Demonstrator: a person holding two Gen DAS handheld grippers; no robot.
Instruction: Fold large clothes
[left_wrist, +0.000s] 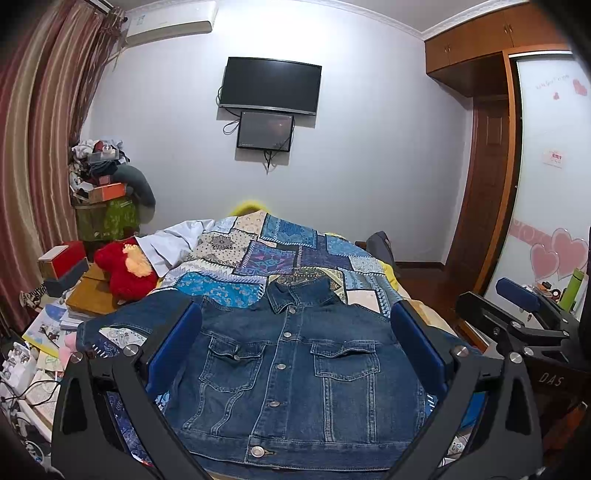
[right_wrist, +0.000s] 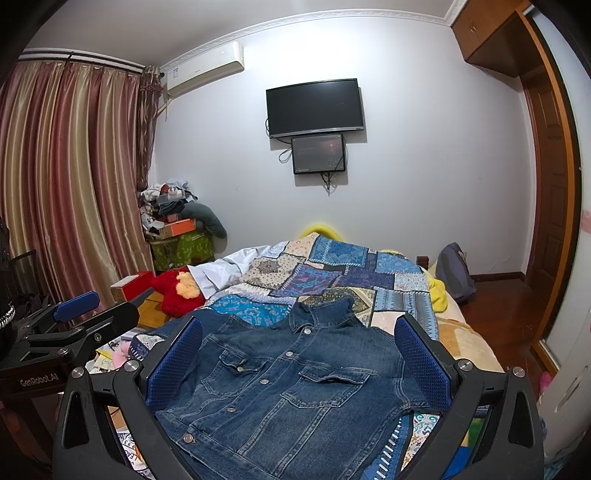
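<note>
A blue denim jacket (left_wrist: 295, 373) lies flat and buttoned, front side up, on the patchwork bedspread (left_wrist: 273, 254), collar toward the far wall; its left sleeve spreads out to the left. It also shows in the right wrist view (right_wrist: 288, 391). My left gripper (left_wrist: 295, 332) is open, above the jacket's near hem, holding nothing. My right gripper (right_wrist: 299, 343) is open and empty, also above the near hem. The right gripper also shows at the right edge of the left wrist view (left_wrist: 517, 306), and the left gripper at the left of the right wrist view (right_wrist: 81, 310).
A red plush toy (left_wrist: 125, 269) and boxes with papers (left_wrist: 62, 266) crowd the bed's left side. A clothes pile (left_wrist: 99, 177) stands by the curtain. A backpack (right_wrist: 454, 273) sits on the floor on the right, near the wardrobe (left_wrist: 546, 184). A yellow cloth (right_wrist: 439, 295) lies at the bed's right edge.
</note>
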